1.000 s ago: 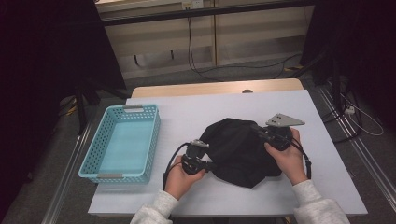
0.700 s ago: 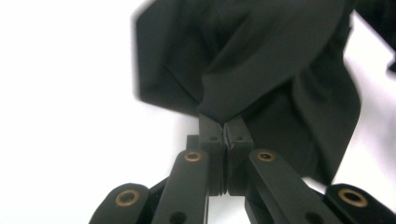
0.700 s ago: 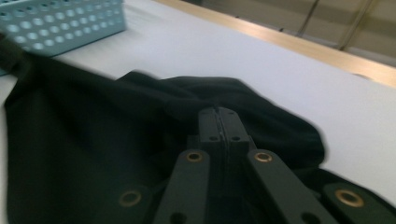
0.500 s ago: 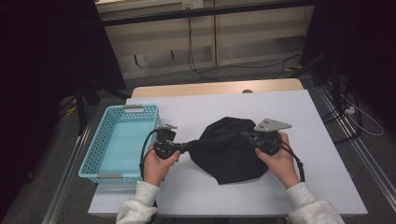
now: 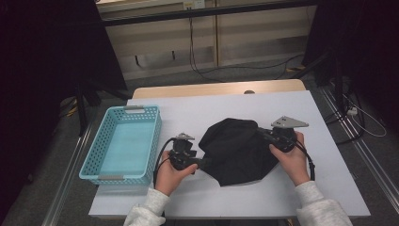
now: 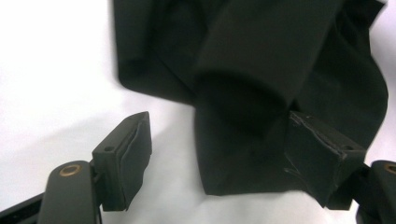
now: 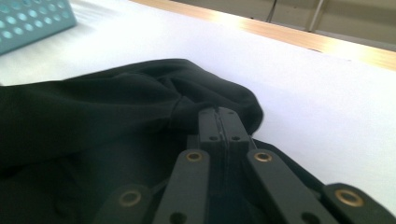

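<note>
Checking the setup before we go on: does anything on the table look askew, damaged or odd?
Only the black fabric garment stands out: it lies bunched in a rumpled heap on the white table, not flat. The light-blue perforated plastic basket sits squarely and looks intact. No spill or damage is visible.

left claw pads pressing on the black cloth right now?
Apart on one side: in the left gripper view the left claw has just been opening; its left pad stands clear of the black cloth, which lies between the jaws.

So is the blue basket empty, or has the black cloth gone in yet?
Empty. The basket shows a bare bottom, and the black cloth lies bunched on the table beside it.
</note>
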A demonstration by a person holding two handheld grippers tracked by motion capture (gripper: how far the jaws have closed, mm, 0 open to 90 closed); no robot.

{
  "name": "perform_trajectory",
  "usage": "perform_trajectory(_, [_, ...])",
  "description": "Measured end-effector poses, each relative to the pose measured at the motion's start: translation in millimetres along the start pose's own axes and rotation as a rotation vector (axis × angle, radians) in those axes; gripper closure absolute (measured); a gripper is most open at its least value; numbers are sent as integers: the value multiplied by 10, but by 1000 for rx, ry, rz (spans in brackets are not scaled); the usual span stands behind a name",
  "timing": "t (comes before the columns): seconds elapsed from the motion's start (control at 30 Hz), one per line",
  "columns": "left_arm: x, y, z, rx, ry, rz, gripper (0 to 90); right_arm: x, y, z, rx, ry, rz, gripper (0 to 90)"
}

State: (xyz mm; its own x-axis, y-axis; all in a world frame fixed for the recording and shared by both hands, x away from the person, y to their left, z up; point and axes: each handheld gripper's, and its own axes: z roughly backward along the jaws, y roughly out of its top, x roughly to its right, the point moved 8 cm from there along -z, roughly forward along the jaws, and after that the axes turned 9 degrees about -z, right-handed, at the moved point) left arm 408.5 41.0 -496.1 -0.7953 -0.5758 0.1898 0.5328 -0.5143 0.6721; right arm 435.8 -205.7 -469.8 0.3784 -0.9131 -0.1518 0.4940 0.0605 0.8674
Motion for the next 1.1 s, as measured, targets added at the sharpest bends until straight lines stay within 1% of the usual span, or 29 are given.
perform_trajectory(0.03, [33, -13, -26, -8, -5, -2, 237, 6, -2, -1, -1, -1, 0, 895])
perform_trajectory(0.1, [67, -32, -60, -19, -10, -10, 234, 53, 9, 17, 7, -19, -2, 895])
perform_trajectory(0.17, [91, -58, -100, -36, -5, -27, 235, 98, 28, 44, 18, -27, -12, 895])
perform_trajectory(0.23, [117, -78, -145, -47, -11, -32, 257, 161, 54, 88, 34, -41, -29, 895])
perform_trajectory(0.27, [123, -70, -159, -36, -3, -38, 274, 186, 66, 106, 43, -47, -33, 895])
perform_trajectory(0.3, [134, -66, -163, -34, -6, -35, 284, 210, 77, 126, 49, -51, -39, 895])
perform_trajectory(0.37, [182, -63, -172, -35, -40, -23, 391, 250, 92, 162, 57, -64, -49, 895])
perform_trajectory(0.43, [213, -65, -184, -40, -41, -37, 481, 283, 104, 193, 68, -68, -56, 895])
perform_trajectory(0.47, [241, -67, -191, -45, -62, -31, 549, 287, 103, 199, 68, -66, -60, 895])
perform_trajectory(0.5, [264, -68, -198, -50, -72, -31, 572, 289, 99, 200, 68, -67, -58, 895])
perform_trajectory(0.53, [274, -67, -202, -53, -70, -33, 596, 283, 91, 198, 66, -66, -56, 895])
perform_trajectory(0.6, [300, -78, -207, -72, -88, -30, 703, 264, 79, 189, 59, -62, -51, 895])
perform_trajectory(0.63, [297, -84, -206, -79, -87, -29, 738, 257, 79, 186, 60, -61, -50, 895])
perform_trajectory(0.67, [279, -90, -195, -93, -84, -22, 787, 247, 76, 185, 56, -57, -48, 895])
perform_trajectory(0.7, [242, -89, -166, -99, -84, -7, 815, 241, 75, 185, 54, -53, -49, 895])
perform_trajectory(0.73, [219, -77, -144, -91, -86, 9, 856, 236, 75, 186, 55, -49, -48, 895])
perform_trajectory(0.77, [184, -59, -107, -80, -85, 29, 875, 232, 74, 186, 55, -46, -45, 895])
perform_trajectory(0.83, [92, -9, -5, -54, -81, 57, 884, 218, 70, 187, 53, -37, -46, 895])
perform_trajectory(0.87, [32, 32, 66, -25, -74, 78, 886, 203, 67, 185, 49, -30, -46, 895])
perform_trajectory(0.9, [-11, 54, 112, -14, -62, 87, 886, 173, 63, 180, 46, -14, -48, 895])
perform_trajectory(0.97, [-158, 110, 248, 20, -19, 110, 887, 103, 64, 165, 44, 10, -50, 895])
perform_trajectory(1.07, [-326, 146, 398, 58, 25, 145, 887, -48, 61, 121, 29, 38, -14, 895])
perform_trajectory(1.1, [-360, 144, 427, 62, 30, 154, 887, -109, 51, 99, 20, 50, 3, 895])
